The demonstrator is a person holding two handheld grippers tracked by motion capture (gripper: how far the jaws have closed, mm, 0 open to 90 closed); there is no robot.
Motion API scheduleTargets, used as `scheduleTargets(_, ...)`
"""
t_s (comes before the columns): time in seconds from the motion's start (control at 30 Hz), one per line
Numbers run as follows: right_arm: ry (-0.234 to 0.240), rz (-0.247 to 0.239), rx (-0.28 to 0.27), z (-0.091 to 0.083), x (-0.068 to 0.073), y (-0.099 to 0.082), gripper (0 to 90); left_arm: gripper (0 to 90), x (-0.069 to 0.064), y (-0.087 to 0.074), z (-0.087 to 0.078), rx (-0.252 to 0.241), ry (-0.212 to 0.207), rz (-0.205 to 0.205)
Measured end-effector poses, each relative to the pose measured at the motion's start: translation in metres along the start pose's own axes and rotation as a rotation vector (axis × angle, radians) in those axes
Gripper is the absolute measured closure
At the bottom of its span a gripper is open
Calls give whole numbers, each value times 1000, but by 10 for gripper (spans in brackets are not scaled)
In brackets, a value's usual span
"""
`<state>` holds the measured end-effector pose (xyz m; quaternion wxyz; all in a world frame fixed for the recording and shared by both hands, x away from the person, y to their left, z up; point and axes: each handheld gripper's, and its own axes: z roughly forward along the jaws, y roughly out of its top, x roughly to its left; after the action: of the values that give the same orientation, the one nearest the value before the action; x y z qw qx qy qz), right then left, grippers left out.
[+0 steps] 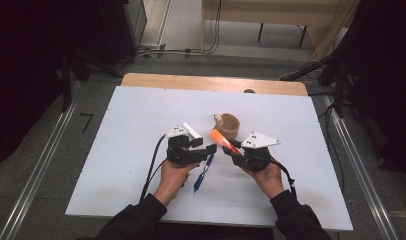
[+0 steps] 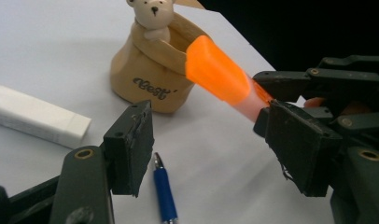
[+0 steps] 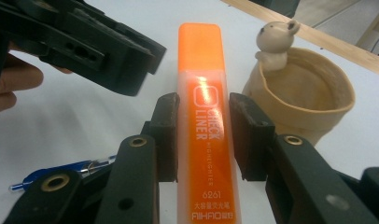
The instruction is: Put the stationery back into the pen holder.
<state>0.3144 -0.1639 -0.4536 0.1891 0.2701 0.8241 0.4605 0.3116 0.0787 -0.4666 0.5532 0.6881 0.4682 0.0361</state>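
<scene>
Where the white table (image 1: 131, 125) fills the middle of the high view, a white eraser (image 1: 192, 131) is seen left of centre, just beside the left gripper (image 1: 210, 149). That gripper's jaws stand apart with nothing pressed between them; in the left gripper view a blue pen (image 2: 164, 195) lies on the table between them at bottom centre. At centre, the orange highlighter (image 3: 202, 116) is clamped by its barrel in the right gripper (image 3: 201, 135), cap pointing up-frame. To the upper right, a tan cup with a small bear figure (image 3: 305, 93) stands beside the cap.
</scene>
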Motion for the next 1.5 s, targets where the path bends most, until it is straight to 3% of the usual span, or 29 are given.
scheduleTargets(0.2, 17, -23, 2, 6, 8, 0, 628, 330, 2, 2, 2, -7, -48, -65)
scheduleTargets(0.43, 26, -35, -12, 9, 16, 1, 628, 330, 4, 3, 3, -18, -75, -125)
scheduleTargets(0.8, 23, -54, -29, 9, 21, 2, 627, 482, 7, 1, 6, -3, -108, -121)
scheduleTargets(1.0, 8, -75, -30, 10, 22, 1, 627, 588, 9, 0, 8, -2, -158, -163)
scheduleTargets(1.1, -11, -107, -17, 12, 24, 0, 627, 655, 8, 0, 7, -10, -159, -159)
scheduleTargets(1.23, -21, -114, -12, 13, 25, -1, 627, 707, 7, 0, 6, -23, -162, -153)
scheduleTargets(1.5, -28, -106, -5, 13, 26, -1, 621, 726, 6, 0, 7, -28, -160, -134)
